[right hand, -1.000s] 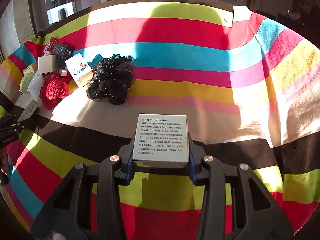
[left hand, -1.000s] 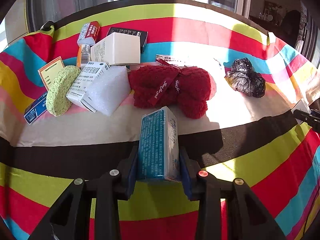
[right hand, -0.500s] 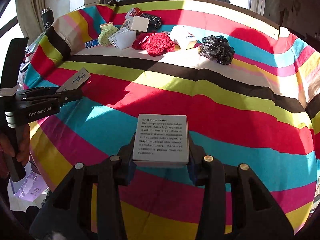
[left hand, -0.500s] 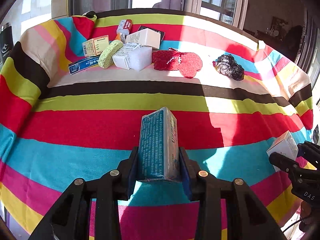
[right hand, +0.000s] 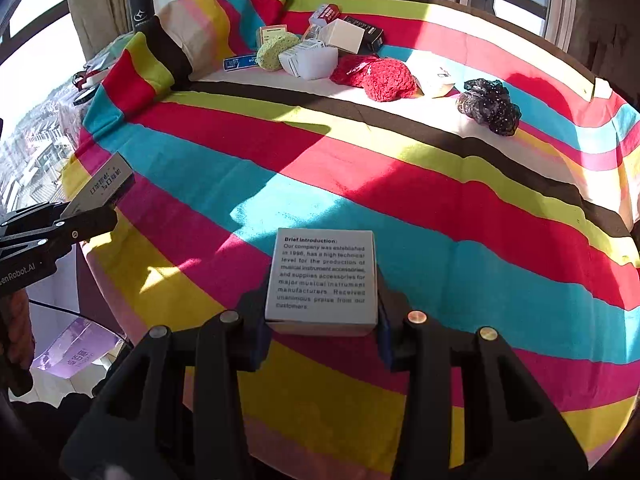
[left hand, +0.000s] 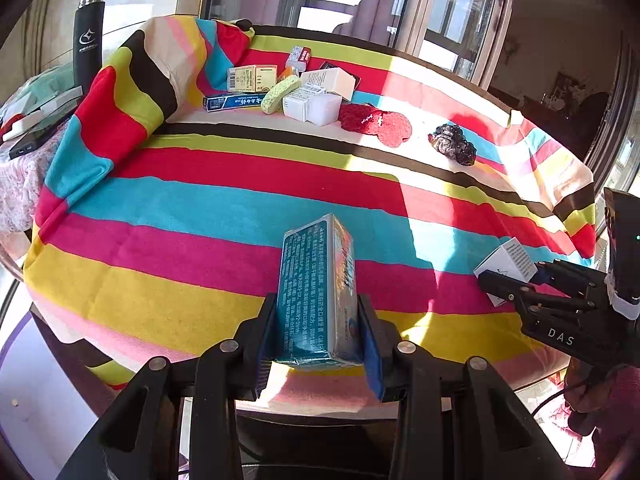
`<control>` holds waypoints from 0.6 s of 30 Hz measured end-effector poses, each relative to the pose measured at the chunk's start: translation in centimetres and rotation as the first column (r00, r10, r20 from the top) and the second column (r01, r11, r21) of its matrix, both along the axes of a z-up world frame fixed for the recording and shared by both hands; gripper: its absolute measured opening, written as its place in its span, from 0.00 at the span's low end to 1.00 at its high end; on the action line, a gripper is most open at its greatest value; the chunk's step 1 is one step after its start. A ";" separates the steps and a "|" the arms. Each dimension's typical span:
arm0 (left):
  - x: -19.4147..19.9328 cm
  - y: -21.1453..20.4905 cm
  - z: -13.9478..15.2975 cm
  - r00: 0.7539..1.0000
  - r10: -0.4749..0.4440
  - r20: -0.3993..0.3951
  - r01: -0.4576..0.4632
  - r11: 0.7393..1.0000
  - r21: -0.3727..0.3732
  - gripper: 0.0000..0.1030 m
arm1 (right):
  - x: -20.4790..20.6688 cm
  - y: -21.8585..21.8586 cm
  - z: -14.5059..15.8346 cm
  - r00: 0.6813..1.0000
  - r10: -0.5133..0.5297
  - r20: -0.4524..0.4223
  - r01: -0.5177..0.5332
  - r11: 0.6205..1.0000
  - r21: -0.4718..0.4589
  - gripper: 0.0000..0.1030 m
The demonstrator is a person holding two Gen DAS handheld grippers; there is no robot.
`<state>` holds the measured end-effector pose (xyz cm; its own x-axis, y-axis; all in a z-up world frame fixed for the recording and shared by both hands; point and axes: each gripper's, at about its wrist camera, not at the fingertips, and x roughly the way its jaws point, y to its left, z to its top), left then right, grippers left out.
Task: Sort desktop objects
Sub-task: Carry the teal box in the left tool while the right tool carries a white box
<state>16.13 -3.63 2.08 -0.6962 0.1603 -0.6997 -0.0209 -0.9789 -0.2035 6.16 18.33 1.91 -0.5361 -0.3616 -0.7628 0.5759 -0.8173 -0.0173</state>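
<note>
My left gripper [left hand: 318, 336] is shut on a blue box [left hand: 316, 292], held on edge above the near edge of the striped tablecloth [left hand: 224, 208]. My right gripper [right hand: 322, 320] is shut on a white box with printed text [right hand: 322, 276], held flat over the near part of the cloth. Each gripper also shows in the other view: the right gripper [left hand: 508, 280] at the right edge, the left gripper [right hand: 100, 200] at the left edge. At the far side lie several boxes [left hand: 316, 96], a green sponge [left hand: 280, 90], a red knitted item [left hand: 376, 124] and a black scrunchie [left hand: 454, 144].
A black bottle [left hand: 88, 40] and a phone [left hand: 36, 136] are on a side surface to the far left. The tablecloth is bunched up at the far left corner [left hand: 132, 92]. Windows run behind the table.
Both grippers have pulled back from the far objects toward the near table edge, each still holding its box. The far pile now looks small and distant.
</note>
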 end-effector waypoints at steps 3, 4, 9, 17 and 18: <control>1.5 0.1 1.0 1.000 0.014 -0.023 -0.014 1.000 0.003 0.37 | 1.2 -1.7 0.2 0.999 0.048 -0.017 -0.047 0.999 0.003 0.44; 1.9 -0.2 1.2 0.999 0.034 -0.030 -0.034 0.999 -0.006 0.37 | 1.6 -2.3 0.3 0.997 0.070 -0.023 -0.070 0.998 0.008 0.44; 4.5 -4.3 1.7 0.985 0.167 -0.039 -0.166 0.986 0.030 0.37 | 3.8 -5.5 0.5 0.984 0.175 -0.041 -0.174 0.985 0.019 0.44; 10.0 -12.5 1.4 0.906 0.424 -0.017 -0.422 0.905 0.050 0.37 | 8.8 -14.7 0.2 0.865 0.501 -0.026 -0.501 0.865 0.017 0.44; 10.6 -13.6 1.3 0.893 0.450 -0.013 -0.449 0.892 0.045 0.37 | 9.6 -16.0 0.2 0.839 0.544 -0.020 -0.544 0.839 0.011 0.44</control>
